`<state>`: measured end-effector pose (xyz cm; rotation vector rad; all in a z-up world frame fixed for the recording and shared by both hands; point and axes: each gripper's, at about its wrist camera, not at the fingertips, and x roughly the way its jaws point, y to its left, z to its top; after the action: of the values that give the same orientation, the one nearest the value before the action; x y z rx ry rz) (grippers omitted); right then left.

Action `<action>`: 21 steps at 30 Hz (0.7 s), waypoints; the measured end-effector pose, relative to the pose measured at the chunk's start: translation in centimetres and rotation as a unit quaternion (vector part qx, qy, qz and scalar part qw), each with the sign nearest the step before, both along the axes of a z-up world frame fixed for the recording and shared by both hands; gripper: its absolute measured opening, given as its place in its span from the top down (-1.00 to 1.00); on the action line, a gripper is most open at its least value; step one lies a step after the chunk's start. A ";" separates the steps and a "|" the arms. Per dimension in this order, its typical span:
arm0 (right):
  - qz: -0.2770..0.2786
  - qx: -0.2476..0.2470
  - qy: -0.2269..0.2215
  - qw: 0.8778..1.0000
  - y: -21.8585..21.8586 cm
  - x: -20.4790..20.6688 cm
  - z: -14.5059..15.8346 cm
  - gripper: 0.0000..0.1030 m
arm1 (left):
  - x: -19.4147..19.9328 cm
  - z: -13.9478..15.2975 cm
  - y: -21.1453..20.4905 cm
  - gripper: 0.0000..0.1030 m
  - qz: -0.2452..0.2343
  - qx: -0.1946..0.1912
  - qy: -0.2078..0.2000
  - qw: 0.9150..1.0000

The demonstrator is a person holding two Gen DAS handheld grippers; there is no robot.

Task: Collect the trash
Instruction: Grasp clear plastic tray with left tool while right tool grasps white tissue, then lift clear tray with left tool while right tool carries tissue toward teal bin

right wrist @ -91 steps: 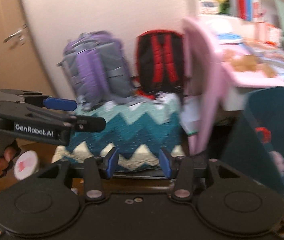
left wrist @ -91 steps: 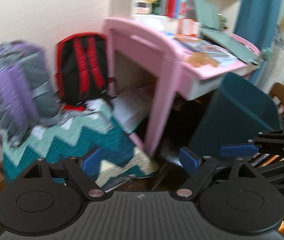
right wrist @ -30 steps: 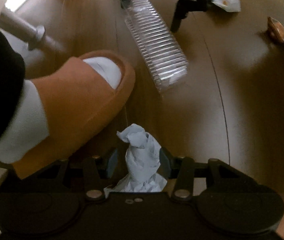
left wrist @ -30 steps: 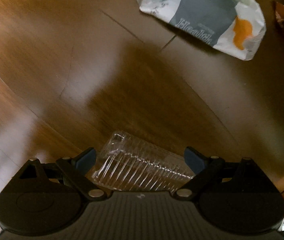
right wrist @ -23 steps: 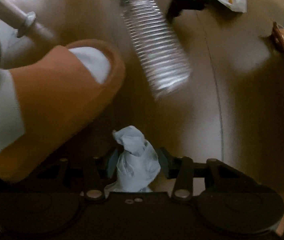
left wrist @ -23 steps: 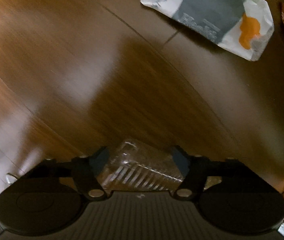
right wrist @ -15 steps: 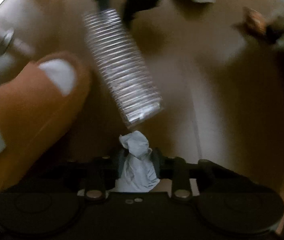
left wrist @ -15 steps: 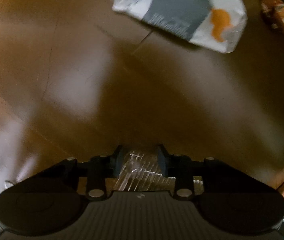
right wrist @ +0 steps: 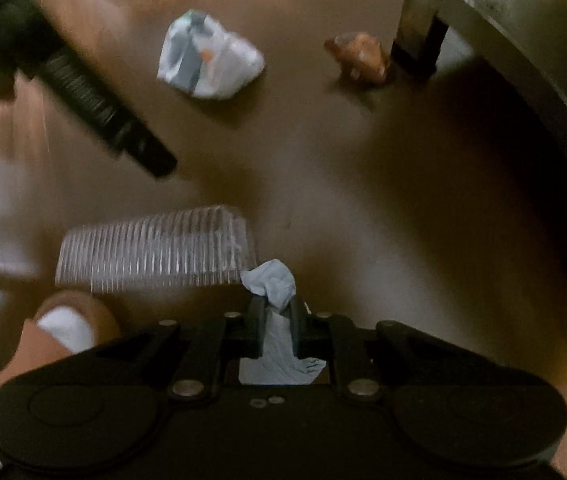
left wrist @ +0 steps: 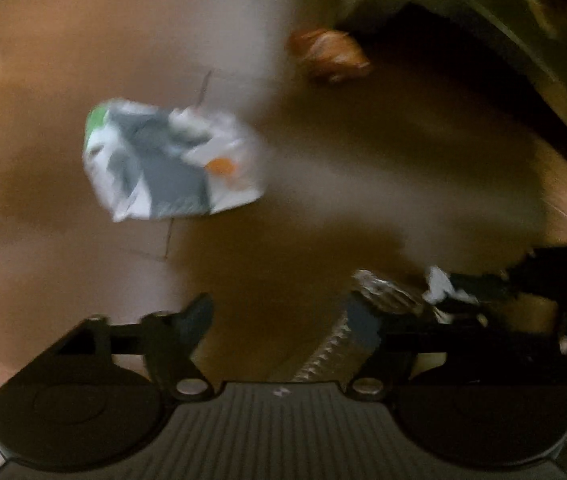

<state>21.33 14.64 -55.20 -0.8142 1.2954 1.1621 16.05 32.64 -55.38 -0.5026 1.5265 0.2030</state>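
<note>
A clear ribbed plastic bottle (left wrist: 323,354) lies slanted against the right finger of my left gripper (left wrist: 281,314). That gripper's jaws are opening, and the left pad (left wrist: 199,316) stands well clear of the bottle. In the right wrist view the bottle (right wrist: 151,248) shows blurred and crosswise, just ahead of my right gripper (right wrist: 277,308). The right jaws are closing, and their pads press on a crumpled pale-blue tissue (right wrist: 273,280). The tissue (left wrist: 439,284) also shows at the right edge of the left wrist view. Both grippers point steeply down at the brown wooden floor (right wrist: 363,200).
A crumpled white and grey plastic bag (right wrist: 207,56) and an orange wrapper (right wrist: 359,58) lie farther out on the floor. A dark furniture leg (right wrist: 419,20) and a grey curved edge (right wrist: 543,88) stand at the right. A person's foot in a tan slipper (right wrist: 55,336) is at the lower left.
The left jaws were squeezed on the bottle and have spread wide, and the bottle now leans on one finger. Both views have swung towards the bag and wrapper. The right gripper has tightened on the tissue.
</note>
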 end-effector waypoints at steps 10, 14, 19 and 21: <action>-0.073 -0.019 0.040 0.996 -3.4 2.3 0.1 0.75 | 0.4 -1.7 -7.6 -0.50 -0.154 0.007 0.006 0.988; -0.076 -0.036 0.041 0.996 -4.2 2.2 -0.1 0.75 | 0.5 -3.0 -9.7 -0.49 -0.190 0.010 0.017 0.982; -0.075 -0.047 0.043 0.995 -4.3 1.8 -0.5 0.75 | 0.4 -2.4 -9.8 -0.49 -0.202 0.020 0.005 0.979; -0.074 -0.050 0.042 0.995 -4.2 1.8 -0.6 0.75 | 0.2 -2.8 -9.9 -0.49 -0.214 0.021 0.011 0.977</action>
<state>23.08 10.44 -55.83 -0.7345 1.4686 1.0302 16.30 22.77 -58.19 -0.1296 1.6108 -0.0929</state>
